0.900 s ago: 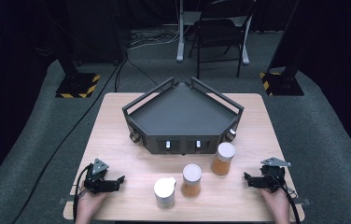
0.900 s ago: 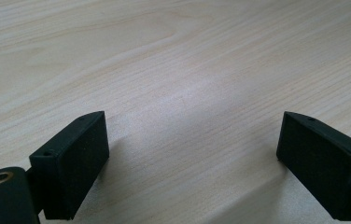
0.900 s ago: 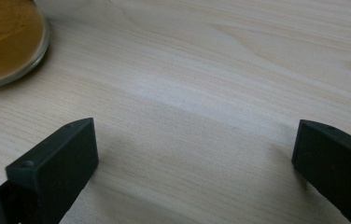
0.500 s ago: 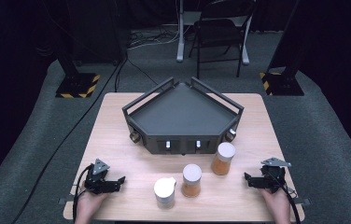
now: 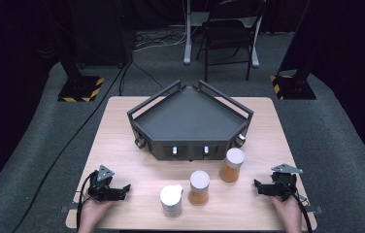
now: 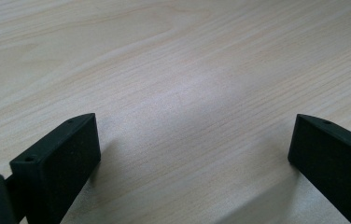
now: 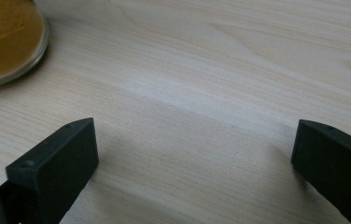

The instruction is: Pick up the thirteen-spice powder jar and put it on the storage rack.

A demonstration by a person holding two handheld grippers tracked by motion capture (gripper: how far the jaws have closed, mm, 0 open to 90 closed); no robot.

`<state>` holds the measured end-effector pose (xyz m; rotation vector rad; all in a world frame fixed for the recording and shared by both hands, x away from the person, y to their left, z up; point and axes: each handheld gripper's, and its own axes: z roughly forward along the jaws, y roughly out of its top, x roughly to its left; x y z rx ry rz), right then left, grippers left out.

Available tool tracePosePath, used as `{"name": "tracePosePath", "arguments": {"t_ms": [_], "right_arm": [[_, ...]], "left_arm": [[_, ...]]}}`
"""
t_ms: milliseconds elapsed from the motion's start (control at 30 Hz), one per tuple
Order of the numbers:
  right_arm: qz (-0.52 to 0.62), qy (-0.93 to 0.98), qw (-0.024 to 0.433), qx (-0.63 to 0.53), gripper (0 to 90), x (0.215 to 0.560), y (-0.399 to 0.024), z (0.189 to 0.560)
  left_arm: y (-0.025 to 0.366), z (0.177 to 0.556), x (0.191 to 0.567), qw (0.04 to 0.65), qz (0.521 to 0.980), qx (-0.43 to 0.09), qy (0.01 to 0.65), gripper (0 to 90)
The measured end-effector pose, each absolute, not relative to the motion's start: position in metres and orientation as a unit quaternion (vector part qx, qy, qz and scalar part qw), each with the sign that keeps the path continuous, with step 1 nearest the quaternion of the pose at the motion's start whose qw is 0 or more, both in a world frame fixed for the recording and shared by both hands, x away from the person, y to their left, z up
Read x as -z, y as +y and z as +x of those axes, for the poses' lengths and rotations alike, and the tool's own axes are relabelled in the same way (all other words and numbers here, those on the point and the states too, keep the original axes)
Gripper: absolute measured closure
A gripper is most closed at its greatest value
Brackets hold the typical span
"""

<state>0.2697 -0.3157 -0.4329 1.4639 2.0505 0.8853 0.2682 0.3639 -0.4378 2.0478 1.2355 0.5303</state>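
Three jars with white lids stand near the table's front: an orange-filled jar at the right, another orange-filled jar in the middle, and a pale jar to its left. My left gripper rests on the wood at the front left, open, jaws wide with bare table between them. At the front right my right gripper lies open too, pointing toward the jars. Its own view has bare wood between the jaws and the base of an orange jar at the top left.
A dark five-sided tray on a stand, with raised rails, takes up the middle and back of the wooden table. Beyond the table stand a folding chair and black stand bases with yellow-striped feet.
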Motion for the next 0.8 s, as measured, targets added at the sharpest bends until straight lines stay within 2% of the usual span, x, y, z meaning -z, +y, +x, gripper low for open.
{"name": "tracePosePath", "arguments": {"t_ms": [500, 800], "right_arm": [[0.533, 0.747, 0.233, -0.322, 0.0, 0.4328, -0.3157, 0.2702], [0.532, 0.747, 0.234, -0.322, 0.0, 0.4329, -0.3156, 0.2701]], "left_arm": [[0.3660, 0.2675, 0.4375, 0.340, 0.790, -0.199, 0.471, 0.6], [0.3706, 0.2666, 0.4378, 0.346, 0.796, -0.194, 0.457, 3.2]]}}
